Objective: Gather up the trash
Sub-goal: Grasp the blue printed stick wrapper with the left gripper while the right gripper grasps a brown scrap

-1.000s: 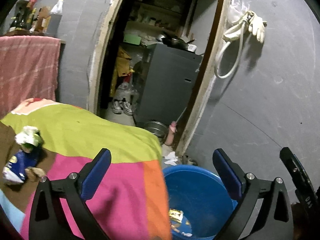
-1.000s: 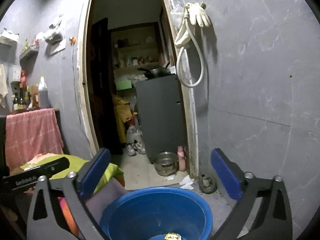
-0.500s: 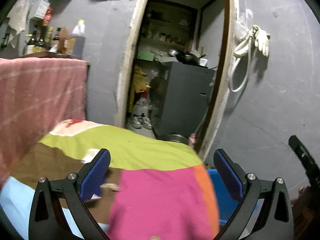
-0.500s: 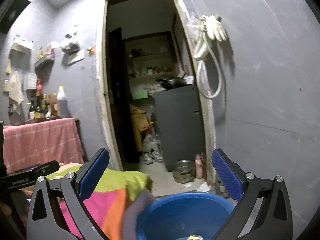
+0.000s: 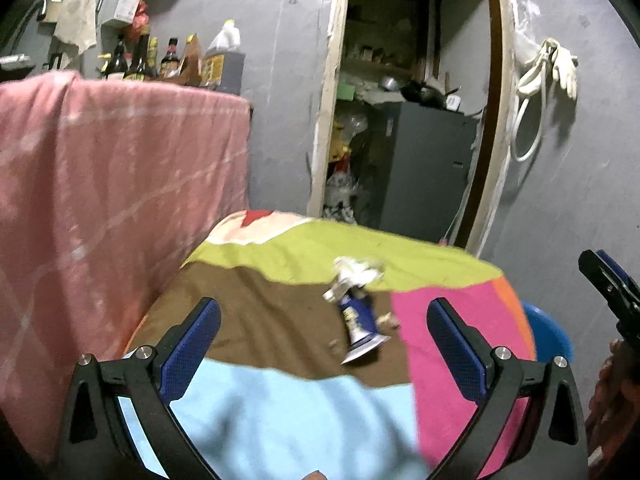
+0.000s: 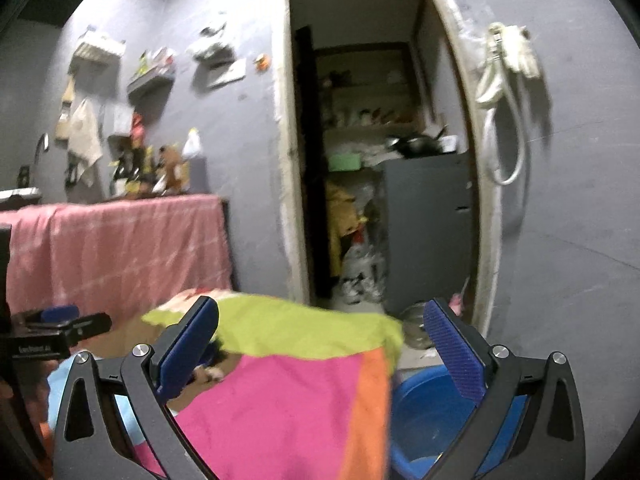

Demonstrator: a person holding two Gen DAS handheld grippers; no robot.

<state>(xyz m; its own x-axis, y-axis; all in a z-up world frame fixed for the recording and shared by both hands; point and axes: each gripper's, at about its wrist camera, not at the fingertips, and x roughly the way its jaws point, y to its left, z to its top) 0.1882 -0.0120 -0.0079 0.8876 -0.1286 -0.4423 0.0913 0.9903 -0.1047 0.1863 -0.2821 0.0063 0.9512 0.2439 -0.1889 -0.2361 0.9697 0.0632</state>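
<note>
Left wrist view: the left gripper [image 5: 320, 344] hangs over the patchwork cloth [image 5: 280, 412], jaws spread wide, nothing between them. The blue pads [image 5: 192, 344] frame the brown patch. Just ahead of the fingers and slightly right of their centre line lies the blue wrapper [image 5: 360, 328], flat on the brown patch close to the pink one. Its long axis runs roughly away from the camera, the flared end nearest the gripper, so the open jaws already stand across its narrow width. Touching or just beyond its far end sits a crumpled white wad [image 5: 356, 274], on the border with the green patch; blur prevents saying whether the two are joined. A small scrap [image 5: 390, 320] lies beside the wrapper.

Right wrist view: the right gripper [image 6: 320, 352] is likewise wide open and holds nothing. It sits over the pink and orange corner of the cloth, with the blue basin [image 6: 424, 416] directly below and to its right, on the floor against the cloth's edge.

Judgement: the left gripper is the nearer to the trash and squarely aligned; a short advance forward and down would seat the wrapper. The basin lies rightward, beyond the pink patch.
</note>
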